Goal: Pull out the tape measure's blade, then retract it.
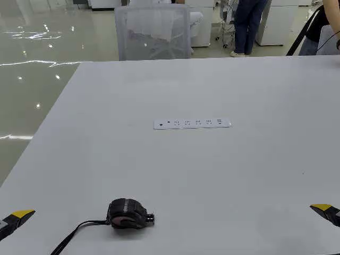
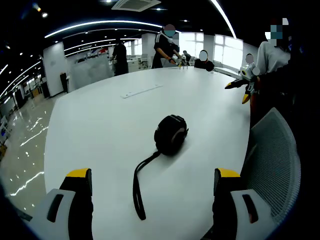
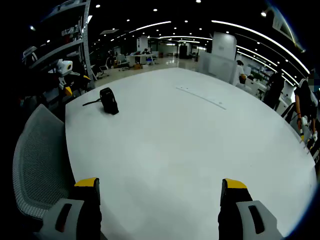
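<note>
White worktable [image 1: 212, 175], bare but for a power strip [image 1: 192, 124] at centre; glossy floor and a mesh chair [image 1: 154, 32] at 12 o'clock.

Tape measure [image 1: 127, 213]: black case lying near the table's near edge, 7 o'clock in the head view, blade fully in, strap [image 1: 74, 236] trailing toward 8 o'clock.

Risks, as judged:
- Case looks rounded and the tabletop slick; a 1-sided pinch could skid it away.
- Blade tip at the case's 3 o'clock side is tiny; jaws may slip off it.
- Strap could get caught in the grasp.
- A released blade may whip back.

Pose: left gripper [image 2: 153, 173] low, jaws wide apart and holding nothing, tape measure at its 12 o'clock, near. Right gripper [image 3: 160, 183] likewise spread and unloaded, well apart from the case, which sits at its 10 o'clock.
</note>
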Demonstrator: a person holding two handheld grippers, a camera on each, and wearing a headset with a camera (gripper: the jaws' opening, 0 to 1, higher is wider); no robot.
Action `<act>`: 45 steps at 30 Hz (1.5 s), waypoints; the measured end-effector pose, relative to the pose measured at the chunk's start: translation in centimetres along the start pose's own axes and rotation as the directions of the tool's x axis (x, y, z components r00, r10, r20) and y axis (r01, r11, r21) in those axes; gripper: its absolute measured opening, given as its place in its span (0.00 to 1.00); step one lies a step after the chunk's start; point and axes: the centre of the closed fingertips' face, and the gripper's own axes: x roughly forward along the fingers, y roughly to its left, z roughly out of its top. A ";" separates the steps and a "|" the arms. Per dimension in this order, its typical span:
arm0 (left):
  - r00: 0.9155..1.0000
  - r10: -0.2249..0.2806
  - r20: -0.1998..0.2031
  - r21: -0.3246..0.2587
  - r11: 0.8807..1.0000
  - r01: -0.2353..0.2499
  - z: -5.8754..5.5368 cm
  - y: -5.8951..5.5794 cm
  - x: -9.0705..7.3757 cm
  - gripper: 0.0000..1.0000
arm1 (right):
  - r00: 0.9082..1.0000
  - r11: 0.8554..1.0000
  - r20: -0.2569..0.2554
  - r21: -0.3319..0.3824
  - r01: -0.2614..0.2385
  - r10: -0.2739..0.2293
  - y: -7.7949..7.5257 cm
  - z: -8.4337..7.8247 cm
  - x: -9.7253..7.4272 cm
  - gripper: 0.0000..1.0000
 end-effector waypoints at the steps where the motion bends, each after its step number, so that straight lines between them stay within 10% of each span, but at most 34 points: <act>1: 1.000 0.001 -0.001 0.001 1.000 -0.001 0.0 0.0 0.0 0.99 | 1.000 1.000 -0.002 -0.002 0.000 0.000 -0.2 -0.1 0.0 1.00; 24: 1.000 0.007 0.029 0.010 1.000 -0.007 1.0 0.3 0.5 0.99 | 1.000 1.000 0.015 -0.005 0.018 -0.018 0.3 0.3 -0.7 1.00; 45: 0.999 -0.023 -0.048 0.062 0.998 0.026 0.1 0.0 1.3 0.99 | 1.000 1.000 -0.010 0.014 -0.022 0.022 1.1 0.5 -0.1 1.00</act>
